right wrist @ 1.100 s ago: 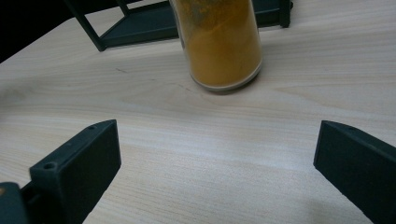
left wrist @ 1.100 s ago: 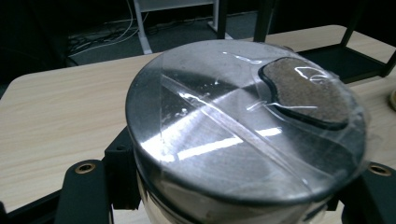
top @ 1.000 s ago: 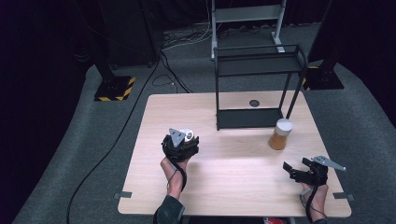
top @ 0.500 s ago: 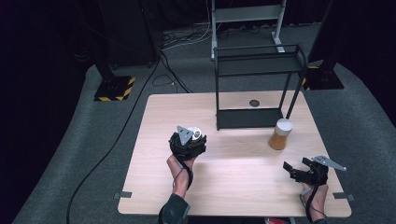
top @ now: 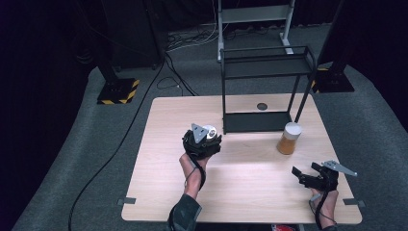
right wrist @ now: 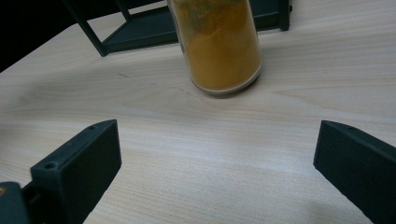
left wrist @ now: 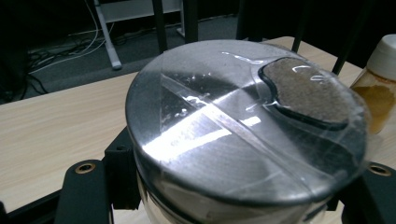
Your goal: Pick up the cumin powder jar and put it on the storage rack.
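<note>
- Your left gripper [top: 206, 140] is clenched on a jar with a silvery lid [left wrist: 243, 121], held above the table [top: 250, 192] just in front of the black wire rack [top: 264, 86], near its left post.
- In the left gripper view the jar's long axis runs roughly upright, tipped a little, with the lid end toward the camera and a jaw on either side below the rim.
- The lid carries clear tape and a dark patch [left wrist: 306, 91].
- Your right gripper [top: 308, 175] hangs released, jaws wide apart over bare wood at the table's right front.
- The orange spice jar [right wrist: 222, 46] stands upright, white cap up, beside the rack's right end.
</note>
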A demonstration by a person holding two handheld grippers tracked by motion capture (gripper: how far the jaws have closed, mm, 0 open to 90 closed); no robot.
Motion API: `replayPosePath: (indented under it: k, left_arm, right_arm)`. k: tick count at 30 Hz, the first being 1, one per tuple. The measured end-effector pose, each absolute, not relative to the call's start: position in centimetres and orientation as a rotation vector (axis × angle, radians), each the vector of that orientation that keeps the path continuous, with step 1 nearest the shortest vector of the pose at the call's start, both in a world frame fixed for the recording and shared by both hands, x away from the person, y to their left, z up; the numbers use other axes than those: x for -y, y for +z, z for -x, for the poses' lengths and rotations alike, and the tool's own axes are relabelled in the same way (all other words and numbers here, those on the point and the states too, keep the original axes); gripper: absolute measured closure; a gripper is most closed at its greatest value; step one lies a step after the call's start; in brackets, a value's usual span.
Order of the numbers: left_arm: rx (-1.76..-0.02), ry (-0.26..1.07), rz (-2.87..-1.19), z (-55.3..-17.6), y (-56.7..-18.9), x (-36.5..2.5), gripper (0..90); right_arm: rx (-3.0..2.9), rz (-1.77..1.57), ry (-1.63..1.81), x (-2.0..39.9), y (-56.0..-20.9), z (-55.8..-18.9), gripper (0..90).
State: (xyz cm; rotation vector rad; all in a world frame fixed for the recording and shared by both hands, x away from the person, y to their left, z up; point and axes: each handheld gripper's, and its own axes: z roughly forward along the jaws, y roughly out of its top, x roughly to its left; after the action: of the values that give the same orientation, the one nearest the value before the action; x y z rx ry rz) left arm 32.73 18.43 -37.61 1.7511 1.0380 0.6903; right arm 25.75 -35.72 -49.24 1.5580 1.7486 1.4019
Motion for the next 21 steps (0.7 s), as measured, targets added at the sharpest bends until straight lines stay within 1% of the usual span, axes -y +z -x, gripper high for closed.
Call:
replayPosePath:
  k: [21]
  left_arm:
    - [-0.973, 0.644, -1.769, -35.1, -35.2, -16.9, 30.1]
  right_arm:
    - [-1.745, -1.548, 1.409, 35.7, -49.3, -25.7, 0.0]
